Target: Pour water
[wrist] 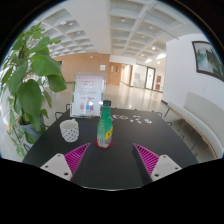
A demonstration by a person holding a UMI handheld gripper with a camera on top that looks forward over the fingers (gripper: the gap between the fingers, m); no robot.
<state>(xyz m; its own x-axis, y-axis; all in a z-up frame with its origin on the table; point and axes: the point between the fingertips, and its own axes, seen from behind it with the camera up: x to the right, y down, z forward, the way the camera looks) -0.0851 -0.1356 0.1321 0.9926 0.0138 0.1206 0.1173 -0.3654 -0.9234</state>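
A green bottle [104,127] with a pink base and a coloured label stands upright on the dark table [135,135], just beyond my fingers and slightly left of the middle. A clear, textured cup [69,130] stands on the table to the bottle's left. My gripper [112,159] is open, its fingers spread wide and low over the near edge of the table. The left pad [77,156] and the right pad [147,157] show as pink triangles. Nothing is between the fingers.
A leafy plant [25,85] rises at the left of the table. A white sign card [88,95] stands at the table's far side. A white bench [200,120] runs along the right wall. A long hallway [130,80] lies beyond.
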